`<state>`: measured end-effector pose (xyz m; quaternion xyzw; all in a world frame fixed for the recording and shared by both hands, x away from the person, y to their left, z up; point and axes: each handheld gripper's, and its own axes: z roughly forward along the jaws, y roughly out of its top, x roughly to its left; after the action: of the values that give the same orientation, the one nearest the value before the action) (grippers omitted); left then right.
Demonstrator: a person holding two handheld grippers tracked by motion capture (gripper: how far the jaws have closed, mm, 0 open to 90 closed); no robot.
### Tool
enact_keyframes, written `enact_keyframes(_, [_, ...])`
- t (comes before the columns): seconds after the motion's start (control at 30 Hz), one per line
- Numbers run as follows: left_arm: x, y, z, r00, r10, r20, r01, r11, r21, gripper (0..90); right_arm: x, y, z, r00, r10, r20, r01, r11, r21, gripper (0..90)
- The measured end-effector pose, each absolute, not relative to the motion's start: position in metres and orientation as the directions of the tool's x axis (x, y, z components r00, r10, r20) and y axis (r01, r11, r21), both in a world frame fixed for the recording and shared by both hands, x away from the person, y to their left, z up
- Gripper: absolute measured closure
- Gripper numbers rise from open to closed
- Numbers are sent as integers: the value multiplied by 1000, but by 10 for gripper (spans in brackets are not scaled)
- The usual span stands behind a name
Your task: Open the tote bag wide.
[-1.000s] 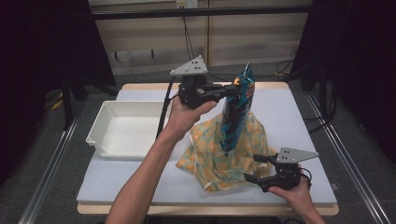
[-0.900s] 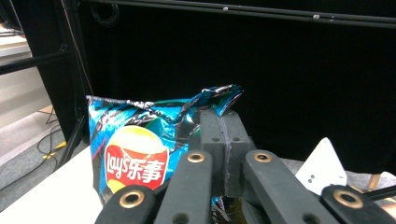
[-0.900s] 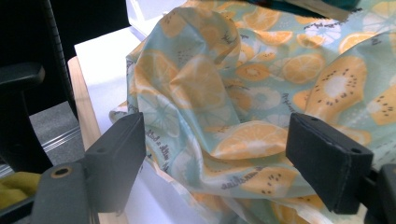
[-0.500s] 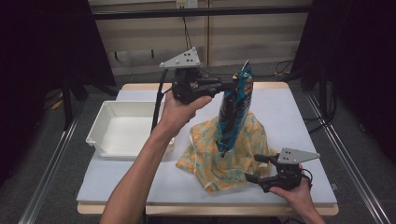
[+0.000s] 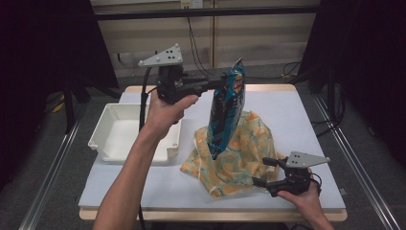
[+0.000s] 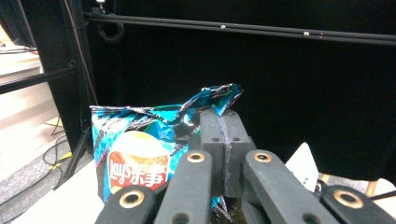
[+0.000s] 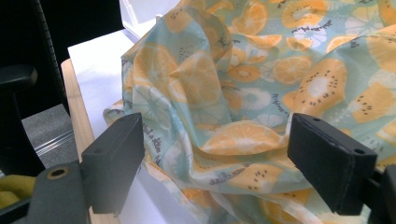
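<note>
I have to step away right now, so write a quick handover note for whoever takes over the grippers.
Left gripper: shut on the top edge of the chip bag, holding it in the air above the fruit-print cloth bag.
Right gripper: open, low at the cloth bag's near edge, jaws either side of the fabric, not clamped.
White tray: on the table left of the cloth bag.
Done: chip bag's lower end looks clear of the cloth bag.
Left: probably setting the chip bag down, perhaps in the tray; that is a guess.

The chip bag is showing teal with a yellow and red logo. The cloth is wearing pale teal with orange and yellow fruit slices. The tray is looking white.
</note>
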<state>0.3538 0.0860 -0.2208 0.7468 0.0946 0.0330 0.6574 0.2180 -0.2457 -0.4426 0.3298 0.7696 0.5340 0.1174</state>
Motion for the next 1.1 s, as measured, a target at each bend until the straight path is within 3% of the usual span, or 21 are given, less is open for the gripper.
enact_keyframes(0.77, [359, 142, -210, 954, 280, -103, 127, -68, 990, 900, 219, -246, -443, -754, 634, 173, 385, 212, 898, 185])
enact_keyframes(1.1, [360, 168, -213, 918, 388, -87, 132, -91, 987, 900, 219, -246, -442, -754, 635, 170, 380, 210, 901, 184])
